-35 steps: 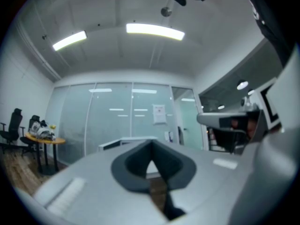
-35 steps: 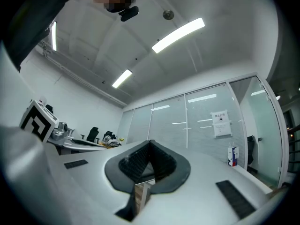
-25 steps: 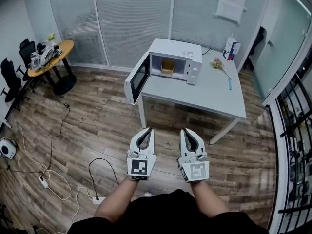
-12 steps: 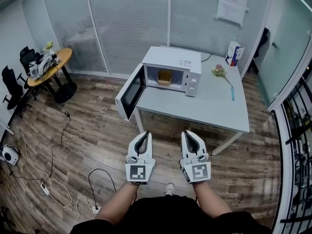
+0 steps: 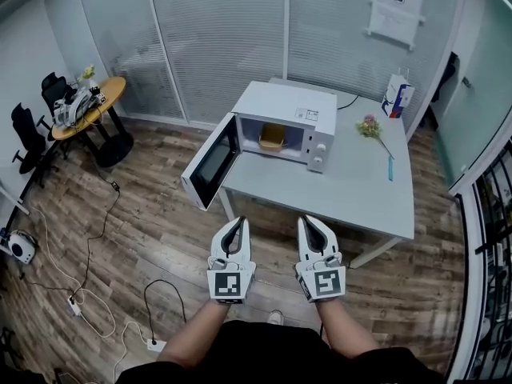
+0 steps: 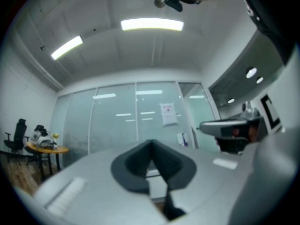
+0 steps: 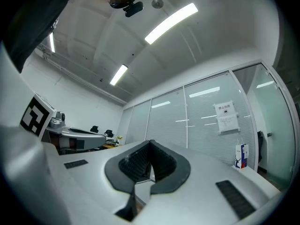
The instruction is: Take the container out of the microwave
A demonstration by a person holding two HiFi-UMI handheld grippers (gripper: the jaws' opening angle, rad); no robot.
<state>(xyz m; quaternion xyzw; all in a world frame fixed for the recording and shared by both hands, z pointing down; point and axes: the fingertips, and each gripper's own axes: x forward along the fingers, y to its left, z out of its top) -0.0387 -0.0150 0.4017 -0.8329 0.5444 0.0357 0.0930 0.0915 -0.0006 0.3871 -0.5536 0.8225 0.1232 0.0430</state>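
Grey desk (image 5: 352,184) on a wood floor (image 5: 144,214), before frosted glass partitions (image 5: 216,30). The microwave (image 5: 286,109) stands at its far left corner, door open, with the yellow container (image 5: 273,137) inside. Left claw (image 5: 237,221) and right claw (image 5: 308,219), both closed and empty, hover short of the desk.

Bright ceiling strip light (image 6: 151,25), fisheye edges (foreground soft)

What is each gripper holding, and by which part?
Nothing. The left gripper and right gripper are both shut and empty; the container sits inside the open microwave, away from them.
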